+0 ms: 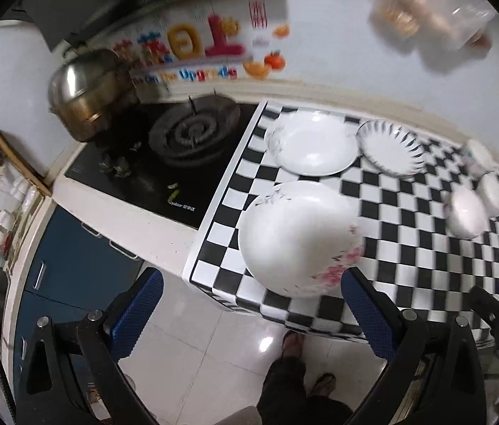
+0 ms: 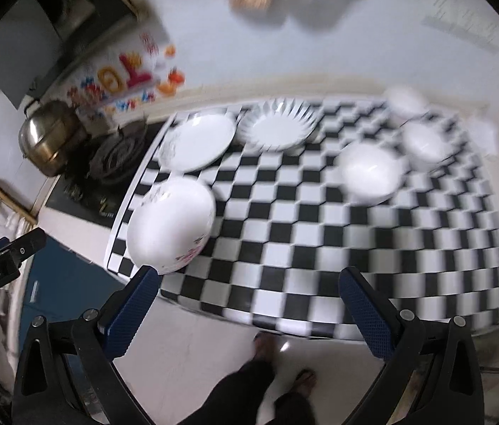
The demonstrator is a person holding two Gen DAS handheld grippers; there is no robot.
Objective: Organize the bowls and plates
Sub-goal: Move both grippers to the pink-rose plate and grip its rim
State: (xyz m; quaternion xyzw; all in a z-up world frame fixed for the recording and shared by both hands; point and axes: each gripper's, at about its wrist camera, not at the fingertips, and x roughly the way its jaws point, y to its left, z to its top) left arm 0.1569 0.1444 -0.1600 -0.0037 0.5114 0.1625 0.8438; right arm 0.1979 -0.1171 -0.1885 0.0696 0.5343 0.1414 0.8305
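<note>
Flowered plate (image 1: 299,237) sits btwn & ahead of left gripper (image 1: 253,304) wide-apart jaws.

On the table (image 2: 285,241): flowered plate (image 2: 171,225) at 9 o'clock, two plates (image 2: 200,141) behind it, bowls (image 2: 371,171) at 2 o'clock.

The counter cover (image 1: 408,233) is showing a black-and-white chequerboard. The near plate (image 1: 299,237) is gleaming white with pink blossoms at its rim; the far-left plate (image 1: 315,147) is showing white with a faint grey sprig, and the plate (image 1: 391,148) beside it is wearing dark petal strokes around its edge. The gripper pads (image 1: 143,304) are showing blue.
</note>
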